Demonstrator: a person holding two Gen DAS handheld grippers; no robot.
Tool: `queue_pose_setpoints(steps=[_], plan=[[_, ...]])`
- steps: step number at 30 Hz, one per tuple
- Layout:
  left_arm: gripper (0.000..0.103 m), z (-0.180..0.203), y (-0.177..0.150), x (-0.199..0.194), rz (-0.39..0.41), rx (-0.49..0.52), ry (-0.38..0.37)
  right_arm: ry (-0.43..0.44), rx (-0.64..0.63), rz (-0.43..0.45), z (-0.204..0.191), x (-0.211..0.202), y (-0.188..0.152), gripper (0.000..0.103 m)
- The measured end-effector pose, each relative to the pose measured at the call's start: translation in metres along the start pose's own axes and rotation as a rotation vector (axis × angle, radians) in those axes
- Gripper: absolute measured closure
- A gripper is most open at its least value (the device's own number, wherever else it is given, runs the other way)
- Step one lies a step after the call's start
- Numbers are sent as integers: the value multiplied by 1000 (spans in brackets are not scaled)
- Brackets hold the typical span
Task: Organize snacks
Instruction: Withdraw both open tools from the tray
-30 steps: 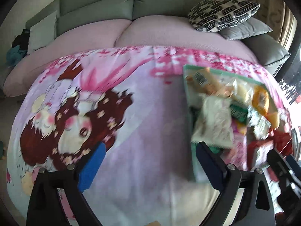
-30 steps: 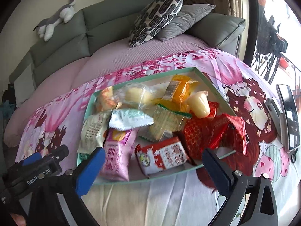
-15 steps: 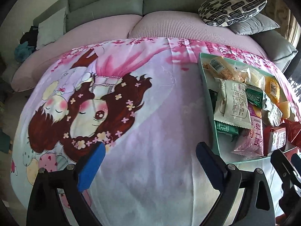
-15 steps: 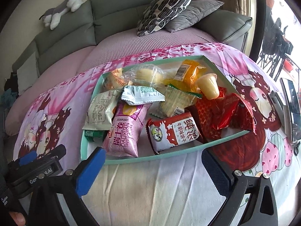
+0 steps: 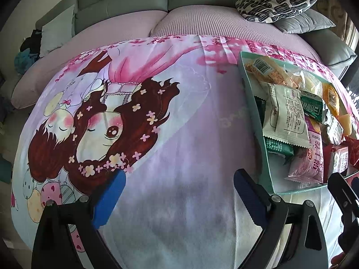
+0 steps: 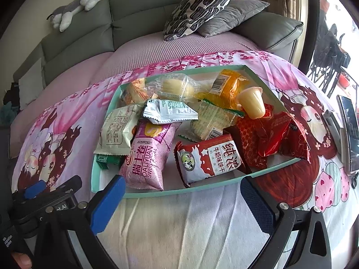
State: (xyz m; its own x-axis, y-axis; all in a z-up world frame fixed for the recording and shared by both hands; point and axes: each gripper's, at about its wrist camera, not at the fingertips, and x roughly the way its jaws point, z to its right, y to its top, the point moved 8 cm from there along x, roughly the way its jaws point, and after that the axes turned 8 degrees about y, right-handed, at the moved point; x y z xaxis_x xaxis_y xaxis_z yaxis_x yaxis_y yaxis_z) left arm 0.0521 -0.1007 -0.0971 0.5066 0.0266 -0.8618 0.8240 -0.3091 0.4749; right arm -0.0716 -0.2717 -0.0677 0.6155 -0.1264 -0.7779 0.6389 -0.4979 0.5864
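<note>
Both tools, your left tool (image 5: 177,192) and right tool (image 6: 181,195), are hanging released and empty just before the teal tray (image 6: 179,193). Snacks are lying jumbled inside it, the pink swiss roll (image 6: 147,157) nearest; whether sorting is starting or finishing, you cannot tell.

grey sofa (image 6: 139,20), patterned cushion (image 6: 197,6), daylit window (image 6: 336,11)

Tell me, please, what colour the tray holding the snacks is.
Mint green tray, clearest in the right wrist view.
</note>
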Motion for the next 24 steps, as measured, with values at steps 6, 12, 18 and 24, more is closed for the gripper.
queue_pose_setpoints(steps=[6, 12, 18, 24], plan=[[6, -1, 1, 5, -4, -5, -1, -1, -1, -2, 0, 3, 1, 0], [6, -1, 3, 8, -6, -7, -3, -3, -4, -7, -1, 7, 2, 0], [6, 0, 4, 9, -6, -4, 2, -3, -7, -10, -2, 8, 2, 0], [6, 1, 5, 8, 4, 6, 5, -2, -8, -10, -2, 8, 1, 0]])
